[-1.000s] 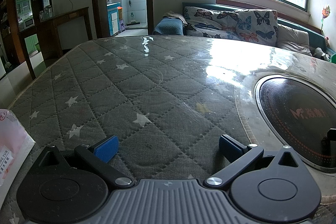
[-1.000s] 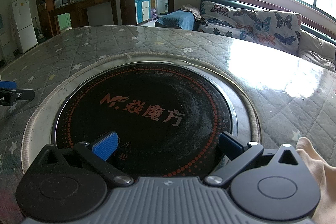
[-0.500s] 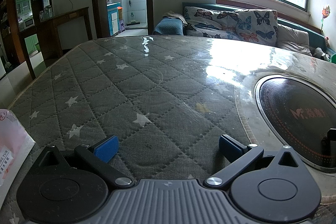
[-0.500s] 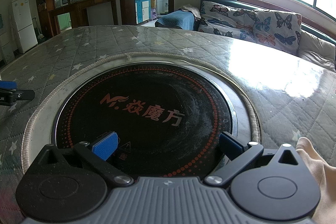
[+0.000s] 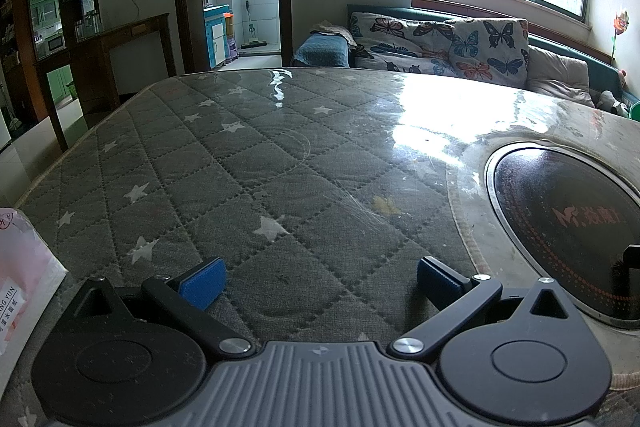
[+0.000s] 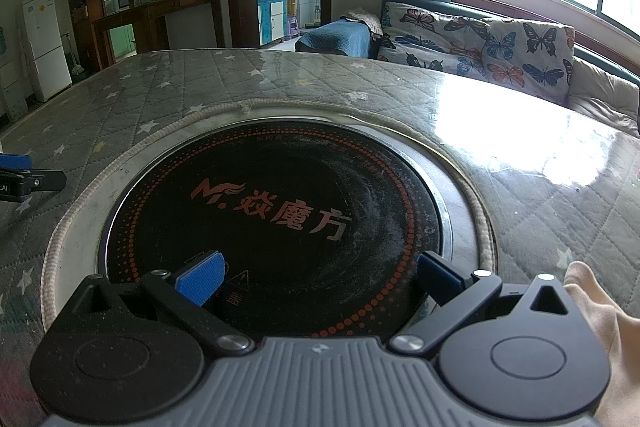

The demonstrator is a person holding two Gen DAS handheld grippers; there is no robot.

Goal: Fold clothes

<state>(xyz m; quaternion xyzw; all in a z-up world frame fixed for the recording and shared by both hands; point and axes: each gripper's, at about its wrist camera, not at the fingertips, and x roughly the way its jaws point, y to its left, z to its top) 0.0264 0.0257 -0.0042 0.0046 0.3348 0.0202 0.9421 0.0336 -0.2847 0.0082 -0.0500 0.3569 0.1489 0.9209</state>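
Observation:
A beige cloth (image 6: 600, 323) lies at the lower right edge of the right wrist view, beside my right gripper; most of it is out of frame. My right gripper (image 6: 320, 281) is open and empty, low over the black round cooktop (image 6: 280, 211) set in the table. My left gripper (image 5: 320, 281) is open and empty, low over the grey quilted star-pattern table cover (image 5: 240, 167). The left gripper's tip also shows at the left edge of the right wrist view (image 6: 24, 175). No garment is visible in the left wrist view.
A pink-and-white packet (image 5: 20, 279) lies at the table's left edge. The cooktop (image 5: 568, 223) sits right of the left gripper. A butterfly-print sofa (image 6: 480, 39) stands beyond the table under the windows. Wooden shelving (image 6: 160, 11) and a fridge (image 6: 44, 43) stand at far left.

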